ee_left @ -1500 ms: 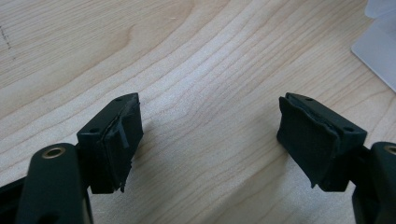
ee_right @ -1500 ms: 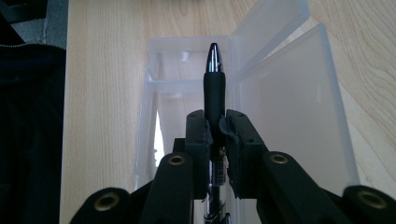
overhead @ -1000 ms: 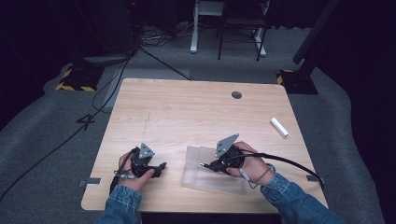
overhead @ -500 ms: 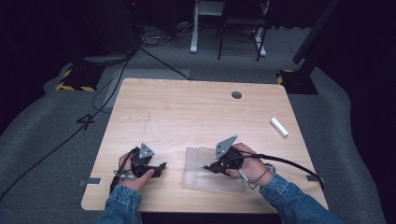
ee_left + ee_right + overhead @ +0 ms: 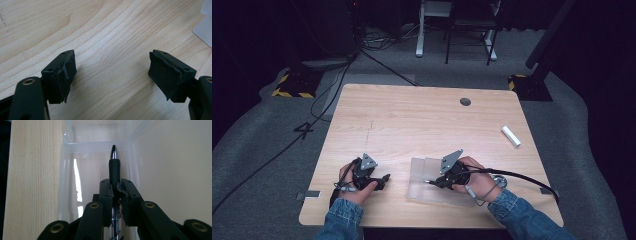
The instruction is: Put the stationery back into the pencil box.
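Pen: light, stiff, slick barrel with a rubbery grip section, so I'd clamp there. My right claw is clenched on it just behind that section, tip aimed into the clear plastic box at the near edge of the surface. Box looks thin and light and may slide. Left claw released, empty, over bare wood.

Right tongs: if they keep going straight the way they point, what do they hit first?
Likely the clear plastic box's cross wall: the right tongs grip a pen whose tip points at it. Depth unclear.
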A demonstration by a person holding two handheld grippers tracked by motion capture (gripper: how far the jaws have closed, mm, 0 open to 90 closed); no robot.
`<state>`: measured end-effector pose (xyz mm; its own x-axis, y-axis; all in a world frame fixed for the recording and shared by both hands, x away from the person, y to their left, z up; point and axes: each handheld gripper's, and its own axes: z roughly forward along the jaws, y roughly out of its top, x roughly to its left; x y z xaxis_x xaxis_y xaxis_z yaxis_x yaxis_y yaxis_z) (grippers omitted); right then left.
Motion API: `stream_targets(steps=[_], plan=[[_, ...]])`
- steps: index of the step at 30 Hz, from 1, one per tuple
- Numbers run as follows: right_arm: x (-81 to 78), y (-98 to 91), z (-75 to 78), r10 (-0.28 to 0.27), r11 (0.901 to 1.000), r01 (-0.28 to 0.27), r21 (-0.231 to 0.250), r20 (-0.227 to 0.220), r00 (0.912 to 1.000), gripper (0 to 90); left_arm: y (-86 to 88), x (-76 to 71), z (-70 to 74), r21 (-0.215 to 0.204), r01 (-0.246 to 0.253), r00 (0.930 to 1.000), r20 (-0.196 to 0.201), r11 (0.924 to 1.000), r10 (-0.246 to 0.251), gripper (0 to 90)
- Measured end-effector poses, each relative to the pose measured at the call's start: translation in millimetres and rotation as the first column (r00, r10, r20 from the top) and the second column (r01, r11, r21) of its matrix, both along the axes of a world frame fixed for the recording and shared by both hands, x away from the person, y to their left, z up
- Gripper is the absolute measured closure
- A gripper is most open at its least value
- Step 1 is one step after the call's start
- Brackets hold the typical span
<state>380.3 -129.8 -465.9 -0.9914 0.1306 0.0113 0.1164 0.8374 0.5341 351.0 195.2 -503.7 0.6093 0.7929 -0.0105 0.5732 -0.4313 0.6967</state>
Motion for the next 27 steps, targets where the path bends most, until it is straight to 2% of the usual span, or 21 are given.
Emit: stream_targets(steps=[11, 19, 23, 27], plan=[[-2.2, 2.1, -6.4, -0.001, 0.9998, 0.001, -0.019, 0.001, 1.0, 79.8, 0.0, 0.0, 0.0, 0.0, 0.0, 1.0, 0.0, 1.0, 0.0, 22.1], [-6.0, 2.3, -7.3, -0.02, 0.9995, 0.021, -0.022, 0.035, 0.9992, 79.1, 0.0, 0.0, 0.0, 0.001, 0.001, 1.0, 0.0, 1.0, -0.001, 22.1], [-8.3, 2.5, -7.5, -0.024, 0.9996, 0.024, -0.012, 0.047, 0.9986, 71.1, 0.1, 0.1, -0.1, 0.0, 0.001, 1.0, 0.001, 1.0, -0.001, 22.1], [-11.0, 1.0, -4.7, -0.028, 0.9996, 0.028, -0.002, 0.069, 0.9972, 69.3, 0.0, 0.0, 0.1, 0.001, 0.001, 1.0, -0.001, 1.0, -0.001, 22.1]])
